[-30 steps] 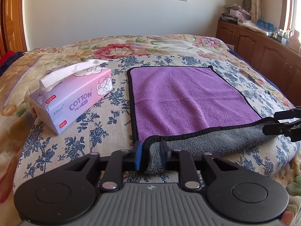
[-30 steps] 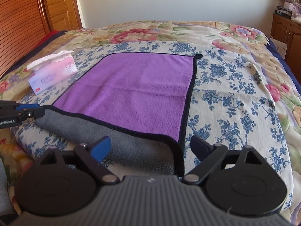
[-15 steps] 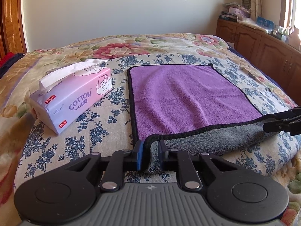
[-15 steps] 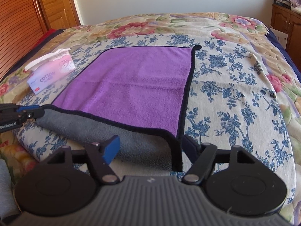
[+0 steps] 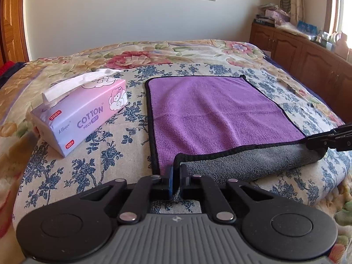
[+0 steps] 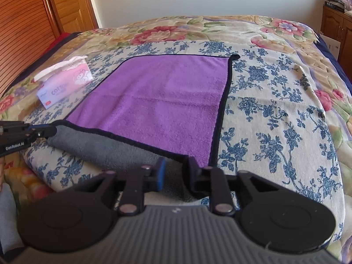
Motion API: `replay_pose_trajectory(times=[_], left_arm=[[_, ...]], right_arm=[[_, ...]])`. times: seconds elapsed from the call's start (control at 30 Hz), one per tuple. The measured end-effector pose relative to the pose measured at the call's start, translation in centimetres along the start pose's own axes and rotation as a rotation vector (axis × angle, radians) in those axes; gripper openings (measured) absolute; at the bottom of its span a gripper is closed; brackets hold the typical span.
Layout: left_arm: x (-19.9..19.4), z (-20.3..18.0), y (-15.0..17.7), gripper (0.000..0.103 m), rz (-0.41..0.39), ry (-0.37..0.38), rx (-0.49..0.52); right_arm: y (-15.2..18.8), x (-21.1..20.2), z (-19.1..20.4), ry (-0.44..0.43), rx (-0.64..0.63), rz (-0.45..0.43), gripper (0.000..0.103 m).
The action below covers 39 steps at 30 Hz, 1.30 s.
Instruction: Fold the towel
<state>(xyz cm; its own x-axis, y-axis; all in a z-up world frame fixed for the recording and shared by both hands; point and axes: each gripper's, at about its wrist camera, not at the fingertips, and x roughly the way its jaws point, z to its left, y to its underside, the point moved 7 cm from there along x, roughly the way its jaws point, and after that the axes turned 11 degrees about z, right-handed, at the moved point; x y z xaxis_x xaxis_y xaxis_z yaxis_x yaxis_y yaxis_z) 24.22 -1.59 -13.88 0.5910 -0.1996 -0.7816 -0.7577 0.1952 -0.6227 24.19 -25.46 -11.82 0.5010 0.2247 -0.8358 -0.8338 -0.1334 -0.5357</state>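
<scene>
Our left tongs [image 5: 176,177] are black, with a bright blue pad on the left finger. Behind the fingers we see black bars joined by round silver screws. Two big round black discs sit at the sides. Between them is a grey part with ridges and a tiny mark. Our right tongs [image 6: 175,172] look just the same. From that side, our left tongs show white letters that read "GenRobot.AI".

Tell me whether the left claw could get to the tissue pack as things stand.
Probably not yet. The left claw is shut on the towel corner. The tissue pack lies to its left on the bedspread, with nothing between, so the claw would need to let go first.
</scene>
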Motion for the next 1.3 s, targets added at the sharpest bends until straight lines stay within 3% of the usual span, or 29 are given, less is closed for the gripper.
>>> replay_pose_trajectory(times=[0.07,0.13,0.47,0.57,1.3], left_arm=[[0.0,0.0,0.0,0.006,0.0,0.0,0.001],[-0.1,0.0,0.0,0.006,-0.002,0.001,0.002],[-0.8,-0.4,-0.4,0.006,-0.021,0.023,-0.003],[-1.3,-0.6,-0.7,0.006,-0.036,0.029,0.001],[-3.7,-0.6,-2.3,0.005,-0.139,0.032,-0.025]], right_arm=[[0.0,0.0,-0.1,0.004,0.001,0.0,0.019],[0.0,0.0,-0.2,0.014,-0.002,0.002,0.01],[-0.1,-0.2,-0.2,0.021,-0.007,-0.008,0.009],[-0.3,-0.5,-0.2,0.022,-0.011,-0.017,0.004],[-1.7,-2.5,-0.6,0.024,-0.015,-0.133,0.004]])
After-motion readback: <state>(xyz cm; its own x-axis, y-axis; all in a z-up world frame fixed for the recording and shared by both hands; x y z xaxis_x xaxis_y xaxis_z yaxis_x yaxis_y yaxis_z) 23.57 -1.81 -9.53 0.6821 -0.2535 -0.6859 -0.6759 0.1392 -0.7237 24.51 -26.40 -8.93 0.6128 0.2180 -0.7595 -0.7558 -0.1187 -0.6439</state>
